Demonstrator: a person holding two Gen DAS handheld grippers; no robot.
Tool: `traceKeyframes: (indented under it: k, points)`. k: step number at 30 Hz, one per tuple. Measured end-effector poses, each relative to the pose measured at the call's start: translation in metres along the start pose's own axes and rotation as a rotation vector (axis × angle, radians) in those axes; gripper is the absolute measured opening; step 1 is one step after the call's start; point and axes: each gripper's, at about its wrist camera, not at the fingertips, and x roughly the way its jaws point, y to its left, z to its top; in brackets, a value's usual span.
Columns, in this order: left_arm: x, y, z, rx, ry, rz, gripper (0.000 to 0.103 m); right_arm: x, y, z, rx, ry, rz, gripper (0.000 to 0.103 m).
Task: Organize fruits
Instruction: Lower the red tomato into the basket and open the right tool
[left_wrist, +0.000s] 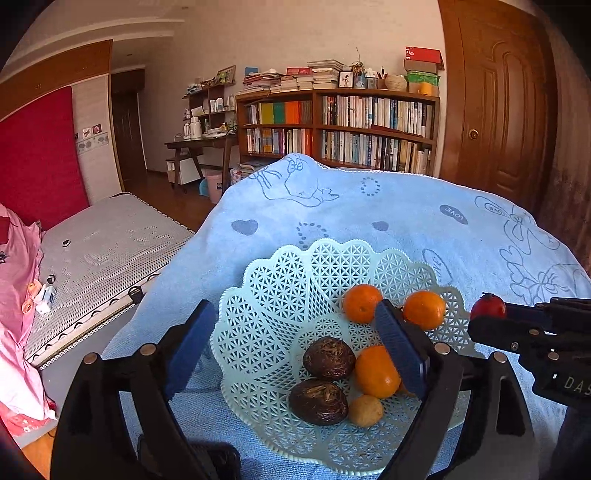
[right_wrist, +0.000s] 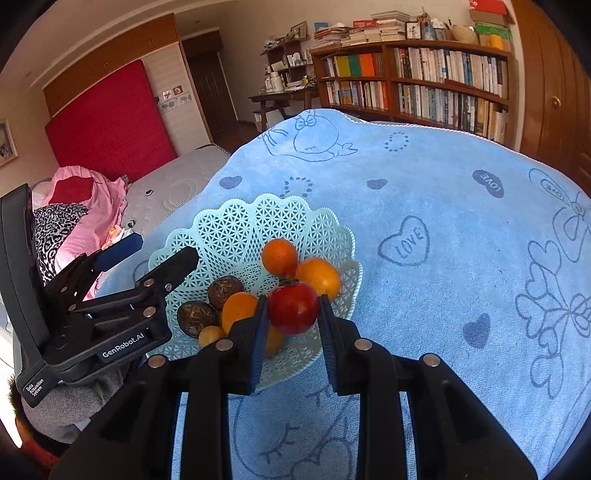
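A mint lattice basket (left_wrist: 273, 284) (right_wrist: 236, 221) sits on a blue cartoon towel (left_wrist: 388, 214) (right_wrist: 454, 229). Inside lie three oranges (left_wrist: 362, 302) (right_wrist: 279, 256), two dark brown fruits (left_wrist: 328, 358) (right_wrist: 194, 318) and a small yellow fruit (left_wrist: 365, 410) (right_wrist: 211, 335). My left gripper (left_wrist: 295, 310) (right_wrist: 166, 247) is open, one finger outside the basket's left rim and the other over the fruit, holding nothing. My right gripper (right_wrist: 293, 308) (left_wrist: 491, 314) is shut on a red fruit (right_wrist: 293, 307) (left_wrist: 487, 305), held in the air at the basket's right rim.
A bed (left_wrist: 107, 251) with pink bedding (left_wrist: 18, 266) lies left of the towel-covered surface. Behind stand a full bookshelf (left_wrist: 340, 129), a wooden desk (left_wrist: 203, 142) and a brown door (left_wrist: 498, 110). Bare towel stretches right of the basket.
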Motion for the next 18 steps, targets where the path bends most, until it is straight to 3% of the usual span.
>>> traceKeyframes:
  k: [3,6,9,18]
  points:
    - [-0.001,0.004,-0.001,-0.009,-0.002,0.014,0.095,0.004,0.004,0.0,-0.002,-0.002,0.004,0.029]
    - [-0.002,0.008,-0.003,-0.011,-0.004,0.032,0.097,0.005,-0.001,-0.002,0.013,-0.01,-0.002,0.052]
    - [-0.004,0.009,-0.004,-0.01,-0.01,0.052,0.097,0.003,-0.006,-0.005,0.02,-0.015,-0.017,0.053]
    - [-0.011,0.004,-0.007,0.019,-0.019,0.079,0.1,-0.007,-0.007,-0.02,-0.006,-0.036,-0.063,0.083]
